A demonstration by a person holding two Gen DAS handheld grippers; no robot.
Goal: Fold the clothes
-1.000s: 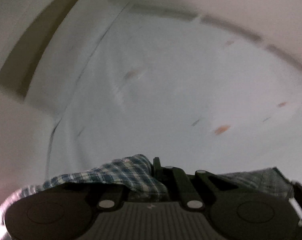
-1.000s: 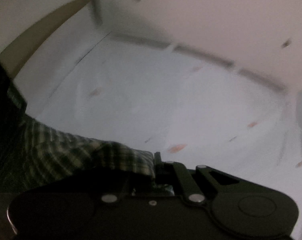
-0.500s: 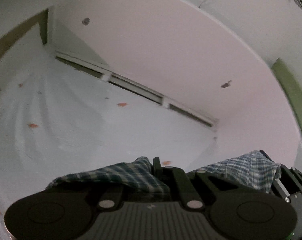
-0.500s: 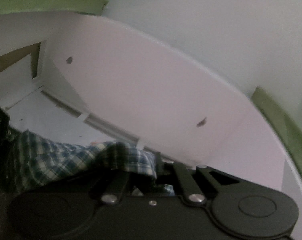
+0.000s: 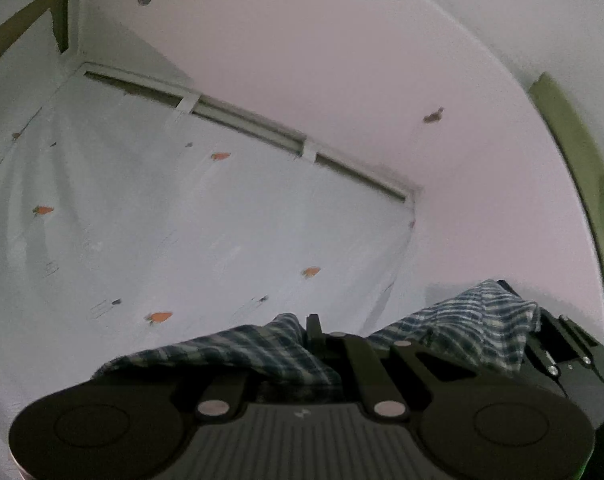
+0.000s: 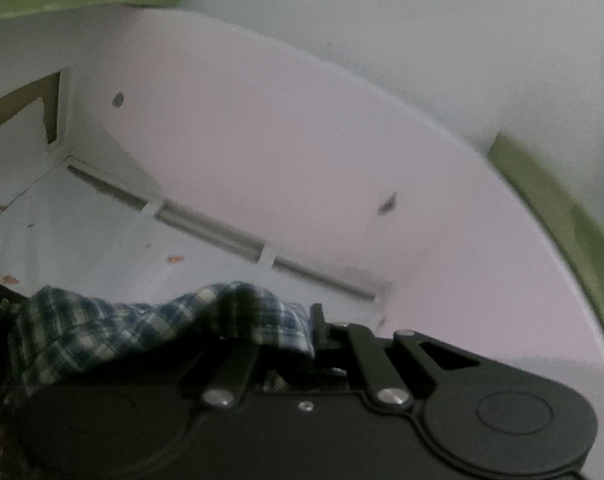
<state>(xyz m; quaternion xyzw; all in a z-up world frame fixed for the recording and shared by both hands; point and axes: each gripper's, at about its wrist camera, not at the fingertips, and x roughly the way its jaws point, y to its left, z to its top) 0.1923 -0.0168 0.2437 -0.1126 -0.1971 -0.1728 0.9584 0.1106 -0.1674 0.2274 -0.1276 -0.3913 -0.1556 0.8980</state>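
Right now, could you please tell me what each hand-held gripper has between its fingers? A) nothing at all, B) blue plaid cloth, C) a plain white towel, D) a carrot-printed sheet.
B: the left hand-held gripper and the right hand-held gripper are each shut on a bunch of the blue plaid cloth, while the carrot-printed sheet lies beyond, ungripped.

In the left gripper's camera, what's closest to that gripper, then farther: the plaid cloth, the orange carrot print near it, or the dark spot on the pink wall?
1. Plaid cloth: clamped in the left gripper.
2. Carrot print: on the white sheet, just left.
3. Dark spot: up on the pink wall, right.
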